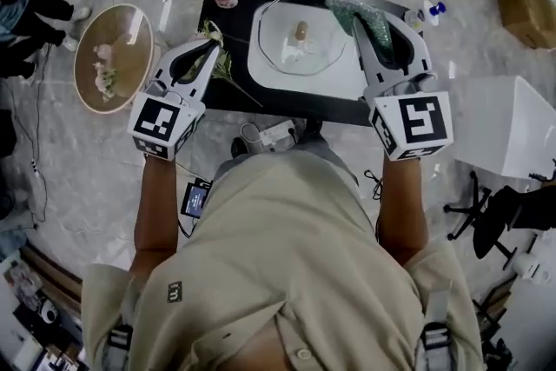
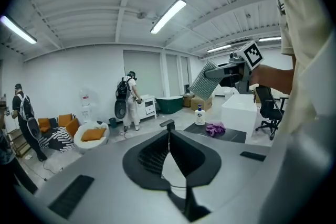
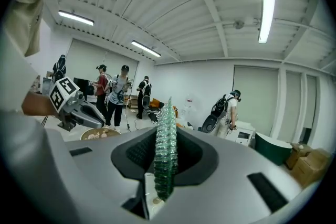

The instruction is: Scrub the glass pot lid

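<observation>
Right gripper [image 3: 166,126] is clamped tight on the green mesh scouring pad [image 1: 368,22], up at the far-right corner of the white rectangular tray [image 1: 347,78]. The clear glass pot lid [image 1: 300,43] with its 1 knob lies in that tray, just left of the pad. Left gripper [image 2: 167,128] has its jaws pressed together on nothing, over the black table [image 1: 233,93].

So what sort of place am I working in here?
Probably an open studio or lab hall, not a kitchen: strip lights on a beamed ceiling, cardboard boxes on the floor, and people wearing backpack rigs.
</observation>
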